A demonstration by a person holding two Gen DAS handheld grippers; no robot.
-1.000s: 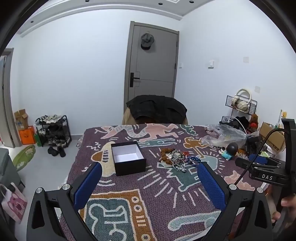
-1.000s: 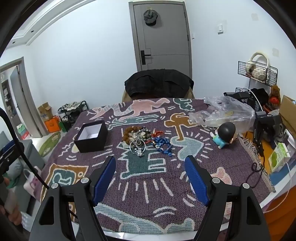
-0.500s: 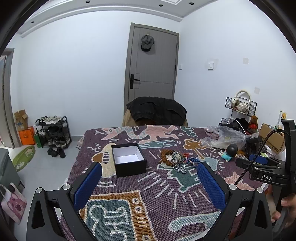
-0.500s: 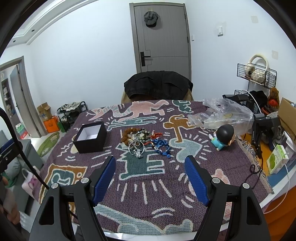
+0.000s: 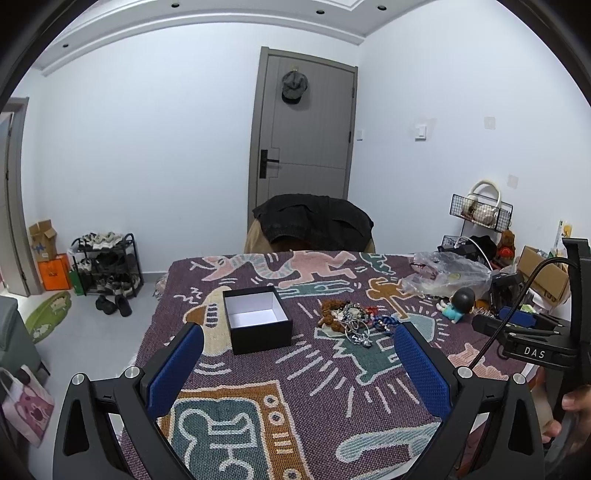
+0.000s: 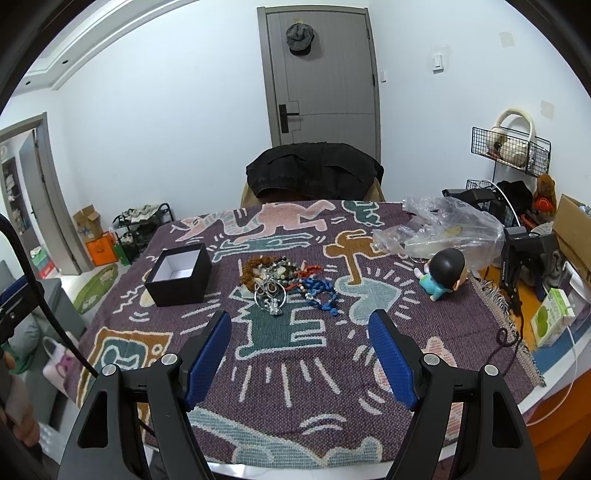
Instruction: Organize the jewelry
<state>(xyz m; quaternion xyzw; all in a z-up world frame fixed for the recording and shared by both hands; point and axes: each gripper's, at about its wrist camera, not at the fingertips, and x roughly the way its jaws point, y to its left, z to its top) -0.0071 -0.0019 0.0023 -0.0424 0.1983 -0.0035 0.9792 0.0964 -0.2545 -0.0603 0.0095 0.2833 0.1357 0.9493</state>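
Two grippers spread and empty above a table carrying one box and one jewelry pile.

Left gripper and right gripper: jaws wide apart, nothing between the blue pads, both clear of the cloth. One black box, open-topped with a white interior, stands upright left of one tangled jewelry pile near the table centre; box and pile are near each other but apart. The pile includes brown beads, silver rings and chains, and a blue bead strand; individual pieces cannot be counted. One figurine lies to the right, beside one crumpled clear plastic bag. Surface: one patterned woven cloth covering the table. Room: white walls, one grey door with one cap hanging on it, one chair draped with a dark jacket, one shoe rack.
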